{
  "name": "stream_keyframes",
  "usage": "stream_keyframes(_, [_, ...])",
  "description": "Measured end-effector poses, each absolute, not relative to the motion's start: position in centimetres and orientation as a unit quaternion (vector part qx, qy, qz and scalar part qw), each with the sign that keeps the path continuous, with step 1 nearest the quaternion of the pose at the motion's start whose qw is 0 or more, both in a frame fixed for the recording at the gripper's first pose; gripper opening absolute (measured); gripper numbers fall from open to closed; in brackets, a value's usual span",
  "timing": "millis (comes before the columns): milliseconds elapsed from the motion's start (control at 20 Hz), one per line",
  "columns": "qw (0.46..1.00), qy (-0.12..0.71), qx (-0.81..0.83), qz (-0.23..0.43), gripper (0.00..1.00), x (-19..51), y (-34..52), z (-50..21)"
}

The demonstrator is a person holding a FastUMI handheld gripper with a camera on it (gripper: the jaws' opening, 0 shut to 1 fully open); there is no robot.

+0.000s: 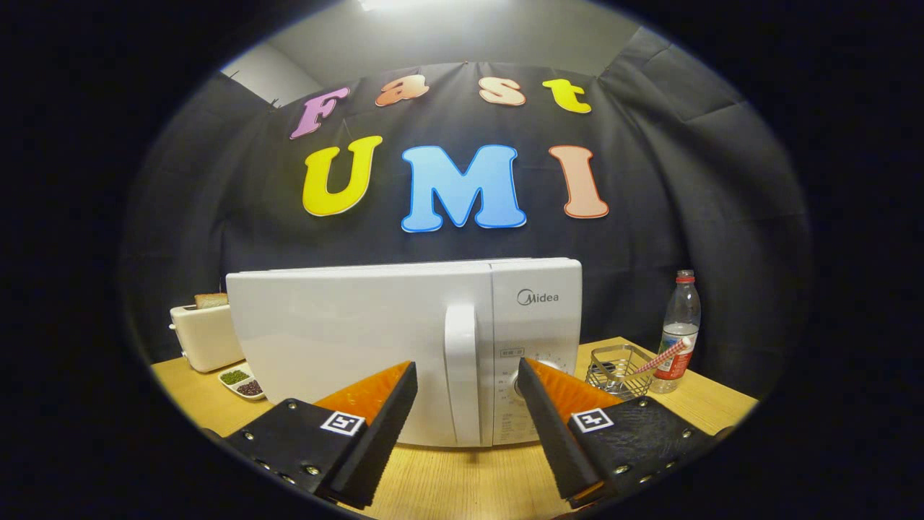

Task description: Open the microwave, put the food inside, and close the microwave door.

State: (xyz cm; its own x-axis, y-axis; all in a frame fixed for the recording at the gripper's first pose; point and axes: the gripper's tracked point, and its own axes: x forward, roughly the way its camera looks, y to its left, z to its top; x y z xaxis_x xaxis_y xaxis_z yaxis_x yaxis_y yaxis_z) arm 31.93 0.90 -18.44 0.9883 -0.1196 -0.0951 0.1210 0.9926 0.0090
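Ahead of the parted, empty tongs [468,375], microwave [375,339] door shut

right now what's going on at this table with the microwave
A handheld pair of tongs hangs open in front of a white microwave on the wooden table, its door shut. The fingers straddle the upright white door handle without touching it. A white toaster with bread and a small dish of beans sit to one side, a wire basket and clear plastic bottle to the other.
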Motion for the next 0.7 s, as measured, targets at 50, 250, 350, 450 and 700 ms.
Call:
stream_keyframes(50, [0.997,0.049,0.007,-0.062,0.85,32.5,0.8,-18.9])
stream_keyframes(250, [0.996,0.054,0.013,-0.070,0.69,33.9,0.4,-20.1])
stream_keyframes(350, [0.996,0.049,0.004,-0.073,0.63,33.6,0.7,-19.8])
stream_keyframes(450, [0.996,0.050,-0.008,-0.073,0.39,33.7,1.1,-19.8])
stream_keyframes(700, [0.995,0.069,0.018,-0.068,0.16,33.6,0.8,-20.2])
